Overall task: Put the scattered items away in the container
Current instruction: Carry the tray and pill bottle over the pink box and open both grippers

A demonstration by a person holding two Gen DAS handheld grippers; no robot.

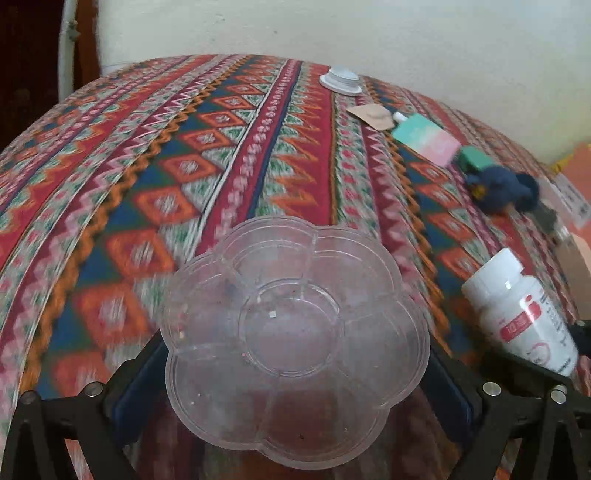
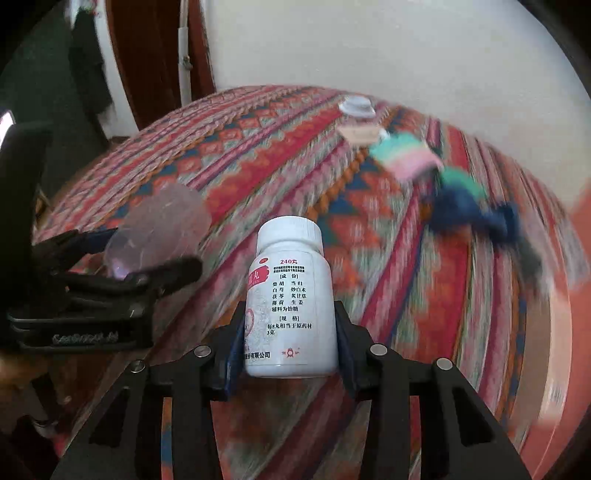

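My left gripper is shut on a clear flower-shaped compartment container and holds it above the patterned cloth. The container and left gripper also show at the left of the right wrist view. My right gripper is shut on a white pill bottle with red and black print, cap pointing away. The bottle also shows at the right of the left wrist view. Scattered at the far right lie a white lid, a tan card, a teal-pink box, a green block and a dark blue fuzzy item.
A red, orange and blue woven cloth covers the table. A white wall stands behind it. A dark doorway and a white pipe are at the far left. Labelled packets lie by the right edge.
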